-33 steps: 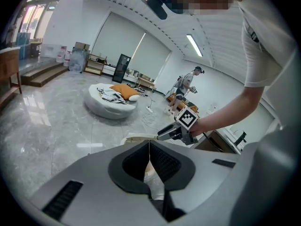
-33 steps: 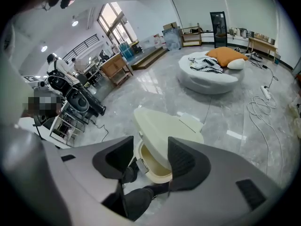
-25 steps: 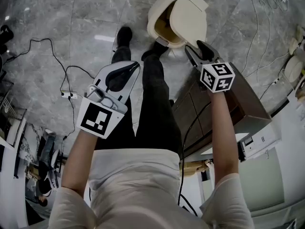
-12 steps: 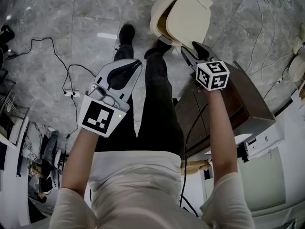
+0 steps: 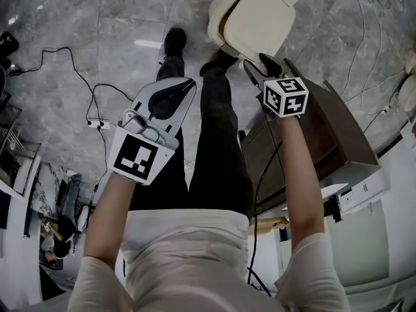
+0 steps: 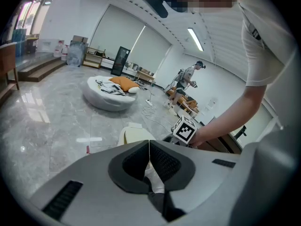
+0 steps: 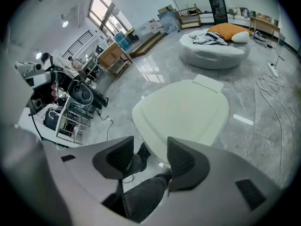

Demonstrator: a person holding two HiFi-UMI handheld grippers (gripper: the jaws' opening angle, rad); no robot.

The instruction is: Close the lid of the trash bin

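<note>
The cream trash bin (image 5: 216,19) stands on the grey floor ahead of the person's feet. Its lid (image 5: 257,19) lies low over it, with only a dark slit showing along the left rim. My right gripper (image 5: 259,67) is open, its fingertips at the lid's near edge; whether they touch it I cannot tell. In the right gripper view the lid (image 7: 183,114) fills the space just beyond the open right gripper (image 7: 150,145). My left gripper (image 5: 187,84) is shut on nothing and hovers over the person's left leg. The left gripper (image 6: 149,143) looks toward the bin (image 6: 134,135).
A brown wooden cabinet (image 5: 328,135) stands close on the right, under my right arm. A black cable with a power strip (image 5: 96,123) runs across the floor at left. The person's legs (image 5: 218,129) and shoes reach the bin's base. More cables (image 5: 374,18) lie at the far right.
The lid has come down over the bin: its brown inside showed before, now only a slit. My right gripper has moved forward with the lid. The left gripper has barely moved.
</note>
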